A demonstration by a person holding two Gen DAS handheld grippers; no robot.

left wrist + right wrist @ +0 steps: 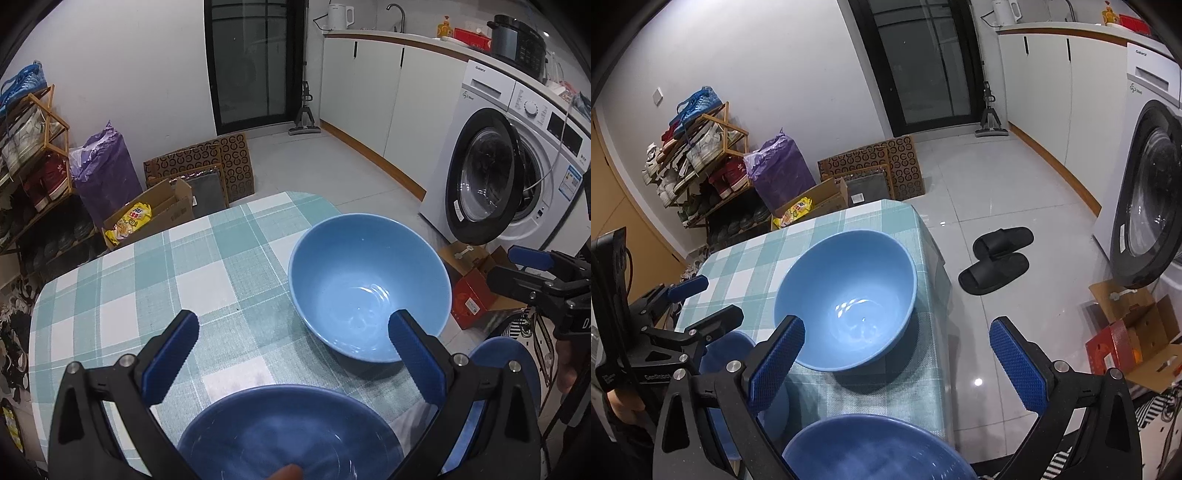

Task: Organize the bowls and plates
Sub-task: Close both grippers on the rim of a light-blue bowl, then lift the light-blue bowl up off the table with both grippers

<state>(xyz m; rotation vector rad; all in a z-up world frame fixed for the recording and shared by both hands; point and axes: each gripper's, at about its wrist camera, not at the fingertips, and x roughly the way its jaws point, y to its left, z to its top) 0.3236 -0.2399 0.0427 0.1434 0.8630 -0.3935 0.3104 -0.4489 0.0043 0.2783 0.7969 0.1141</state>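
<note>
Now both tools are up over the small counter [122, 280] with its green-and-white checked cloth, and the landmark to watch is the light blue ceramic bowl [369, 284], sitting upright on the cloth near the counter's far right corner. Nearer the cameras than that bowl sits a darker blue glazed bowl [288, 435], low in both wrist views, right beneath the tools; it looks to rest on the counter's near edge, though its base is out of sight. To the left of the light blue bowl, as the right wrist sees it, a rounded blue plate [727, 354] peeks out behind the left tool [295, 347]; how it lies I cannot tell. The left tool's blue ribbed pads are spread wide, with nothing between them, and one pad overlaps the light blue bowl's near rim in the left wrist view, though contact is not clear. The right tool [897, 354] is spread just as wide and holds nothing, with its inner pad hovering over that same bowl's near left rim and its outer pad out over the floor. My read: both tools are held apart so that a rim can slip between the pads, and nesting the two bowls seems the likely step. Glazed rims are slick, so a shallow pinch could slide.
</note>
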